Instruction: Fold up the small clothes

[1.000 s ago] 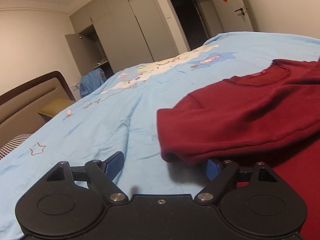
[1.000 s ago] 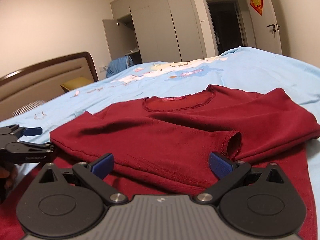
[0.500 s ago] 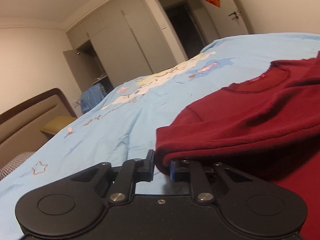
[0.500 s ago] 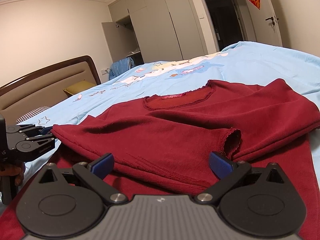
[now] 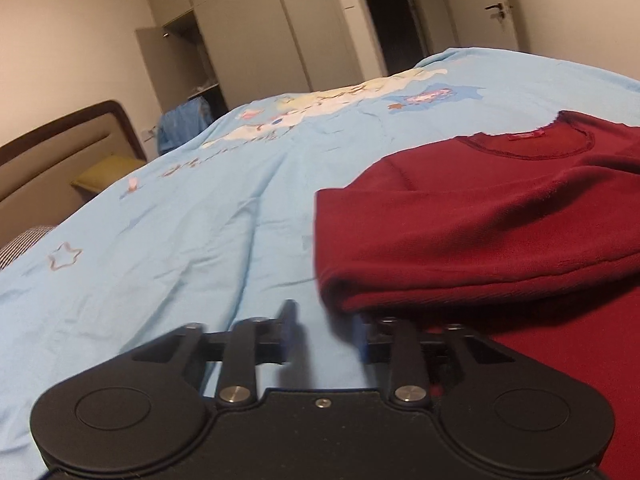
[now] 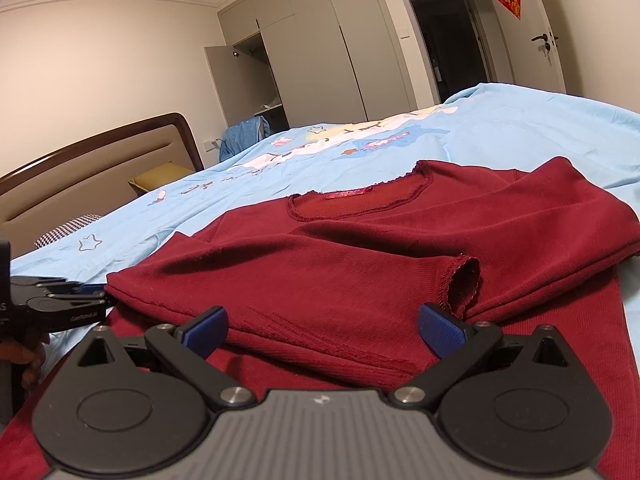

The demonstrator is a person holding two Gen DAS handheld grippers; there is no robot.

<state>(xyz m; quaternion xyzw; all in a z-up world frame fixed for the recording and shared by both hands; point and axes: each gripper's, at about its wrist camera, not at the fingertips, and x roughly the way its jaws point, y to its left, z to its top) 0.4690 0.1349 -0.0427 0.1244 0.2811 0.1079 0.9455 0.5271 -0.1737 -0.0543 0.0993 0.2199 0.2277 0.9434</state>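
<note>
A dark red long-sleeved sweater (image 6: 360, 248) lies front-up on the light blue bed cover (image 6: 500, 140), both sleeves folded across its chest, one cuff (image 6: 464, 284) near the middle. My right gripper (image 6: 324, 330) stands wide open just above the sweater's lower part, nothing between its fingers. My left gripper (image 5: 324, 332) is open by a narrow gap just short of the sweater's (image 5: 460, 232) folded left edge, only bed cover (image 5: 180, 240) showing between its blurred blue pads. The left gripper (image 6: 80, 304) and the hand holding it also appear at the right wrist view's left edge.
A brown padded headboard (image 6: 100, 168) and a yellow pillow (image 6: 160, 176) lie to the left. Grey wardrobes (image 6: 320, 60), one door ajar, a dark doorway (image 6: 452, 48) and a blue garment (image 6: 244, 136) stand beyond the bed.
Half a second ago my left gripper was shut on the sweater's folded left edge; it has since opened and drawn slightly back. The right gripper stayed open and hardly moved.
</note>
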